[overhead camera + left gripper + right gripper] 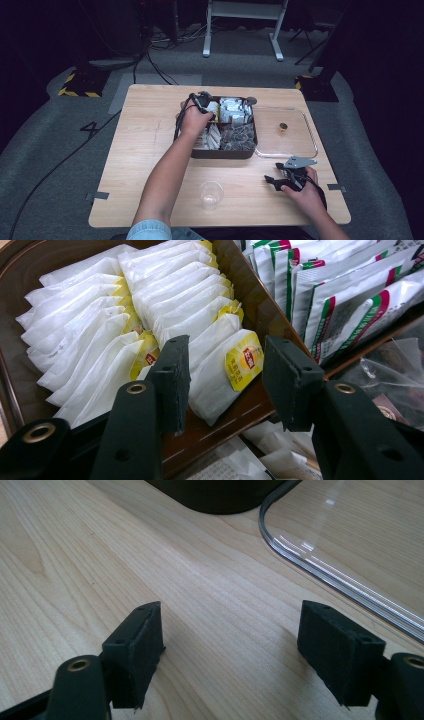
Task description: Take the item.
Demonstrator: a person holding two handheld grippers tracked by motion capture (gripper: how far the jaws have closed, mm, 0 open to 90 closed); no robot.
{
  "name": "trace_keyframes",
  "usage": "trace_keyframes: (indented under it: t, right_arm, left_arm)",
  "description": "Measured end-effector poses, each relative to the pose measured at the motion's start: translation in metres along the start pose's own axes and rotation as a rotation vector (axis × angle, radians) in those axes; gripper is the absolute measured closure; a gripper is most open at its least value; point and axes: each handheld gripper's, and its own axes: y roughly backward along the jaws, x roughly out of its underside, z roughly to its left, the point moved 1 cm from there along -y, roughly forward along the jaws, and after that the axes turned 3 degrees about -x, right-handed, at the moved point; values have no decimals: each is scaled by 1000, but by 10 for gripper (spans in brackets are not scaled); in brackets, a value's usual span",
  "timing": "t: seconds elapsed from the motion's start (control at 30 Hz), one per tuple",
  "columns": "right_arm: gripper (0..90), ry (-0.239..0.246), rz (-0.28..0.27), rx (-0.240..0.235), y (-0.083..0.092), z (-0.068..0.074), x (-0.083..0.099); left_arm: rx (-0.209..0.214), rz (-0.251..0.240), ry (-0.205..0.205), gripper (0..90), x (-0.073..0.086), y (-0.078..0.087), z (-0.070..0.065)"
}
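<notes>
Your left tool (pixel 225 385) hung over the dark compartment box (pixel 248 150), its jaws straddling the front tea bag (pixel 220 375) of a packed row but not yet pressing it, probably because that end bag was easiest to pull free. The clear plastic cup (pixel 211 194) waited near you, likely for that bag. Your right tool (pixel 230 645) rested open and empty on the pale wooden table (pixel 75 555), beside the transparent lid (pixel 350 540). Grey carpet and dark surroundings lay beyond.
</notes>
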Motion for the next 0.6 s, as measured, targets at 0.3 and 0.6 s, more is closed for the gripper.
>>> trace_keyframes:
  t: [0.3, 0.6]
  right_arm:
    - [271, 7, 0, -7, 0, -1, 0]
    - [287, 8, -2, -6, 0, -1, 0]
  left_arm:
    - [-30, 28, -24, 551, -3, -9, 2]
    - [-37, 70, -28, 619, -1, -15, -2]
